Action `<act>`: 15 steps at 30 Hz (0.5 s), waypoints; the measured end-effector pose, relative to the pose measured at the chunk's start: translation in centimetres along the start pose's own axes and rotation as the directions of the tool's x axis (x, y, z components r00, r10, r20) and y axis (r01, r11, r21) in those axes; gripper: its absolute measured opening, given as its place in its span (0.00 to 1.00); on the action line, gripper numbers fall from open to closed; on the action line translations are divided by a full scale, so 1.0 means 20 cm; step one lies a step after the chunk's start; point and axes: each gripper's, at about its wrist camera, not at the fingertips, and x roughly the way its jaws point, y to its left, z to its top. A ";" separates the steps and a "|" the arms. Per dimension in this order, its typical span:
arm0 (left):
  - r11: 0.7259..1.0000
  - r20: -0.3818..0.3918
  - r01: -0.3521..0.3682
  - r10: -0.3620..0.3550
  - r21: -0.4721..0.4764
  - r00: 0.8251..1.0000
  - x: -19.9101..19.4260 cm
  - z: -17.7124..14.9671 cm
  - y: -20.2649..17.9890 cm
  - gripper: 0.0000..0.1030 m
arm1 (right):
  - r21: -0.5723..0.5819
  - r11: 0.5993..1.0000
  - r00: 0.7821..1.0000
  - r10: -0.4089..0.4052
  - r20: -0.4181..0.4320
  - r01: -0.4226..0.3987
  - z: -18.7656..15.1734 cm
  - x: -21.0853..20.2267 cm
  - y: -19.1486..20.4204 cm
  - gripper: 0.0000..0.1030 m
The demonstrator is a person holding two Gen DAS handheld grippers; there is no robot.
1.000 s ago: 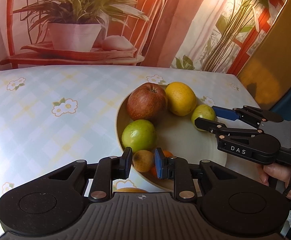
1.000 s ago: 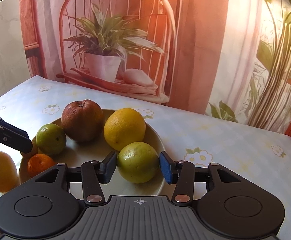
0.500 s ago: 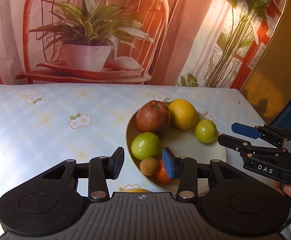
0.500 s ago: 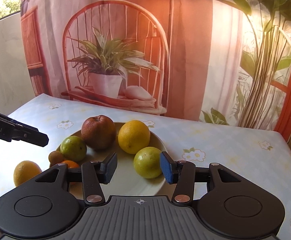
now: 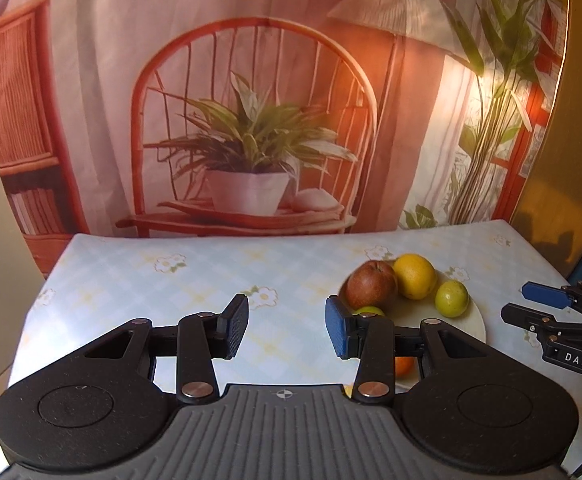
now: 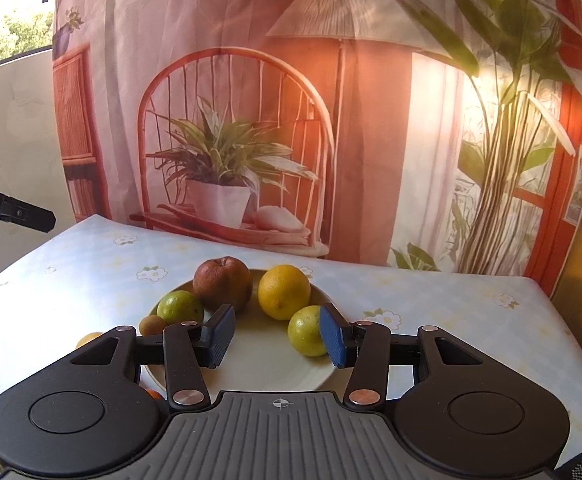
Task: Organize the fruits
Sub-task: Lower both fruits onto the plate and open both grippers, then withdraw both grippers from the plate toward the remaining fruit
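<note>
The plate [image 6: 251, 364] on the table [image 6: 431, 312] holds an apple [image 6: 222, 283], an orange [image 6: 283, 291] and limes [image 6: 179, 307], grouped so none rolls. One citrus [image 6: 87, 338] lies off the plate, probably unsorted. Left gripper [image 5: 287, 326] and right gripper [image 6: 277, 336] hover clear; jaws spread, empty.

Sunlit printed backdrop [image 5: 251, 80] hangs behind a floral-clothed table [image 5: 171, 280].
</note>
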 end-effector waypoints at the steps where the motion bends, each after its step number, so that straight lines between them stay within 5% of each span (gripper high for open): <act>1: 1.000 0.018 -0.003 0.003 -0.002 1.000 -0.04 0.01 0.01 0.43 | 0.000 1.000 1.000 -0.006 0.017 0.006 0.00 -0.02 0.01 0.42; 8: 0.987 0.119 -0.119 0.106 0.105 0.987 -0.20 -0.05 0.00 0.43 | 0.032 0.999 0.996 -0.046 0.070 0.044 -0.13 -0.12 0.13 0.42; 15: 0.991 0.119 -0.104 0.093 0.086 0.989 -0.23 -0.08 0.04 0.43 | 0.049 0.998 0.997 -0.047 0.059 0.044 -0.20 -0.15 0.23 0.42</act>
